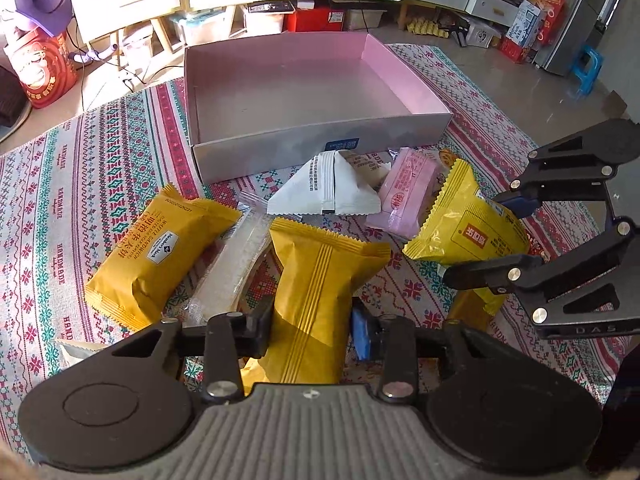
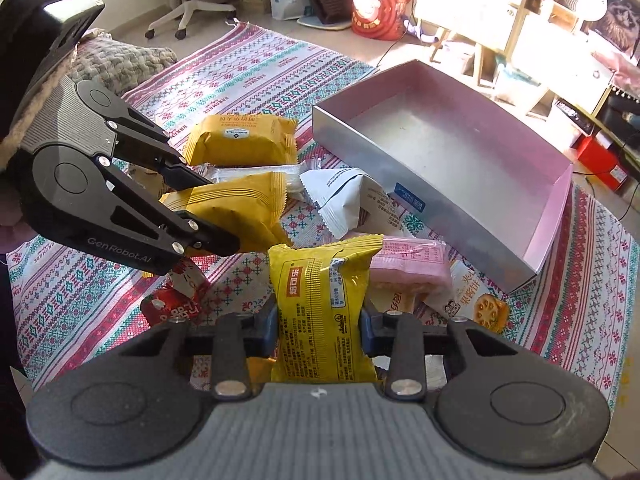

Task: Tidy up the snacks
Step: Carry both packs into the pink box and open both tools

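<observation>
My left gripper [image 1: 310, 330] is shut on a mustard-yellow snack packet [image 1: 316, 288], also seen in the right wrist view [image 2: 236, 212] between the left gripper's fingers. My right gripper [image 2: 320, 328] is shut on a bright yellow packet with a red label [image 2: 320, 312]; it also shows in the left wrist view [image 1: 468, 228] held by the right gripper [image 1: 486, 240]. An empty pink-lined box [image 1: 304, 92] [image 2: 452, 152] stands beyond the pile. Other snacks lie on the cloth: a mustard waffle packet [image 1: 160, 256], a white packet [image 1: 328, 188], a pink packet [image 1: 404, 196], a clear packet [image 1: 236, 264].
A patterned woven cloth [image 1: 60, 200] covers the floor. A red candy wrapper [image 2: 176, 300] and a biscuit packet [image 2: 476, 300] lie near the right gripper. Cabinets, storage bins and a red bag [image 1: 40, 68] stand beyond the cloth.
</observation>
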